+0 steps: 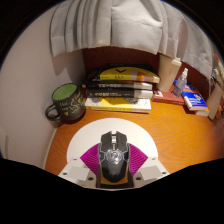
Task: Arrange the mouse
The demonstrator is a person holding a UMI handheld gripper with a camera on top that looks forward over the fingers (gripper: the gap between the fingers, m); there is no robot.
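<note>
The gripper (113, 168) is clamping its 2 fingers on the black gaming mouse (112, 153), which is lying lengthwise between them, pointing toward the stacked books (120, 90) beyond.

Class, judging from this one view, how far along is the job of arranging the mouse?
Done: the gripper has reached the mouse, which sits between its fingers. In hand: the pink pads flank its sides; whether they press on it isn't clear. Left: setting it down on the white mat near the green mug.
</note>
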